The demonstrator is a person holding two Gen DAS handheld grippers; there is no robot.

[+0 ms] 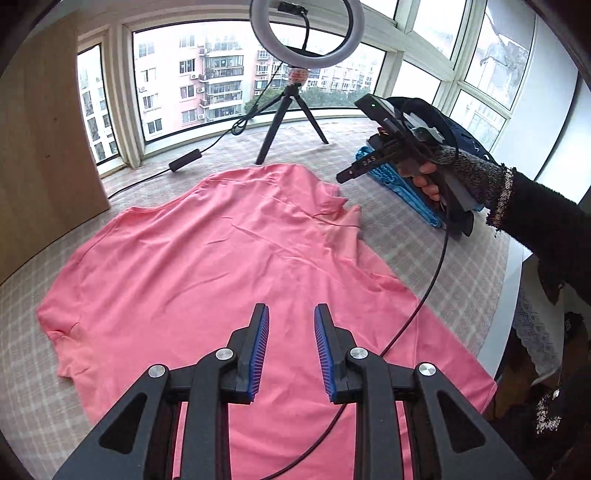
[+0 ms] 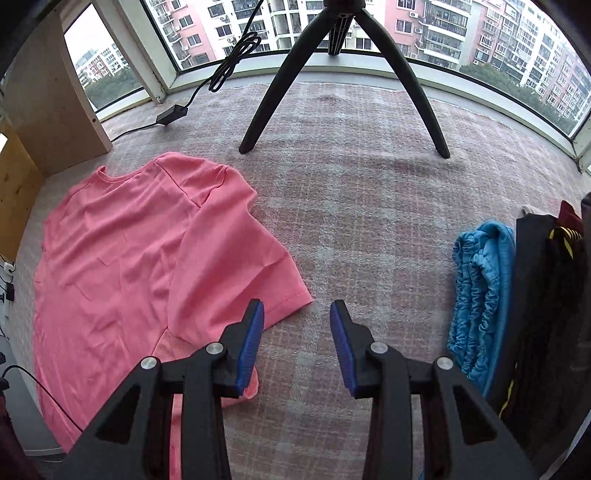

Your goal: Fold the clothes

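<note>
Both jaws stand apart with nothing between them: the left gripper (image 1: 291, 314) hangs over the lower body of the pink T-shirt (image 1: 207, 266), its blue ribbed pads parted a moderate way, and the right gripper (image 2: 297, 310) is spread a little wider above the bare checked blanket (image 2: 351, 184), just off the edge of the shirt's sleeve.

That blanket, a pale pink-and-grey plaid, covers the whole work surface up to the curved window (image 1: 192, 74). The T-shirt lies spread flat on it, lightly wrinkled, neck end toward the window and hem toward the camera in the left wrist view. In the right wrist view the sleeve hem reaches almost to the left-hand fingertip, while the open gap of the jaws sits over blanket, not cloth.

Behind the shirt stands a black tripod (image 1: 291, 122) carrying a ring light (image 1: 306, 33), with a cable and an inline switch box (image 1: 184, 159) trailing to the left. A wooden board (image 1: 40, 147) leans at the left edge. To the right lies a stack of folded clothes (image 2: 535, 314), a ruched blue garment (image 2: 480, 291) nearest the open blanket and dark ones beside it.

Seen from the left wrist, the right hand (image 1: 428, 181) in a grey knit cuff grips the handle of its tool, whose finger bears the letters "DAS"; a small green lamp glows on the black unit on top.
</note>
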